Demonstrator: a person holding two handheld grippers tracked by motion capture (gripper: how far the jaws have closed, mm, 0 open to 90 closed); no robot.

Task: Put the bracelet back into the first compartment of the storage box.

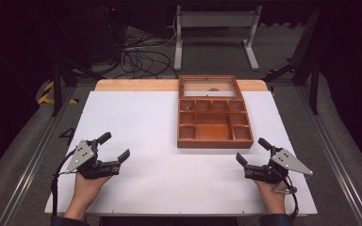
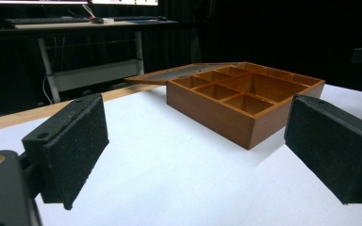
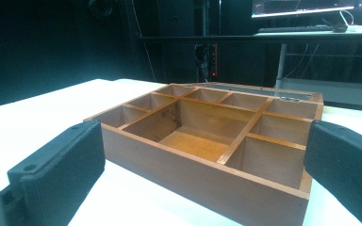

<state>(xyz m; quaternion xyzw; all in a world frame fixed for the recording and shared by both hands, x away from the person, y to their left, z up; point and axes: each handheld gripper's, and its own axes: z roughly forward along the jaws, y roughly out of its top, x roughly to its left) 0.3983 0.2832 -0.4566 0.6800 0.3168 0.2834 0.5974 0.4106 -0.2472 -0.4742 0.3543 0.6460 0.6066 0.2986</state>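
The wooden box (image 1: 215,126) sat at about one o'clock from the centre of the white table (image 1: 136,122), its lid laid back flat toward twelve and its compartments bare. The left gripper (image 1: 115,146) rested near the table's seven o'clock edge and the right gripper (image 1: 252,150) near five o'clock, both with jaws spread wide and grasping nothing. Bare white surface lay between each gripper and the box's near wall.

left gripper (image 1: 114,146) – black, grey plate | right gripper (image 1: 250,150) – same | dark sleeves (image 1: 62,221)
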